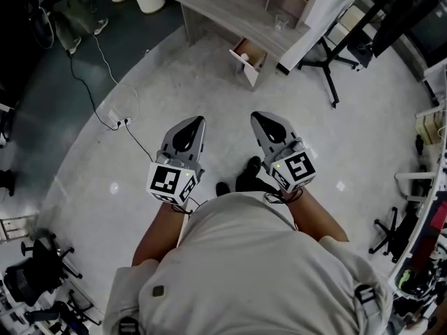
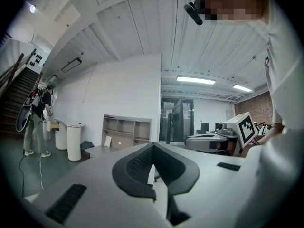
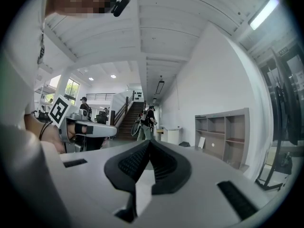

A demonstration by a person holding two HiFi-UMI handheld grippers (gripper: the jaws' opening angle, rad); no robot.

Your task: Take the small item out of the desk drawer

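Left gripper (image 1: 194, 122): held in front of the person's (image 1: 244, 271) chest, pointing forward over the floor (image 1: 140, 61).
Left fingers (image 2: 137, 163): the 2 dark pads meet at the tip with no gap; nothing sits between them and they touch nothing.
Right gripper (image 1: 257, 116): just beside the left one, level with it and also pointing forward.
Right fingers (image 3: 133, 163): pressed together at the tip, with nothing between them.
Table (image 1: 223, 9): well apart from both grippers, at the far side of the floor, with a glass (image 1: 281, 21) on its right end.
Drawer (image 1: 249, 56): pulled out from the table's near end, standing open.
Small item (image 1: 242, 56): a pale spot inside the open drawer, too small to make out.
Cable (image 1: 105, 68): trails across the floor to the left of the table.
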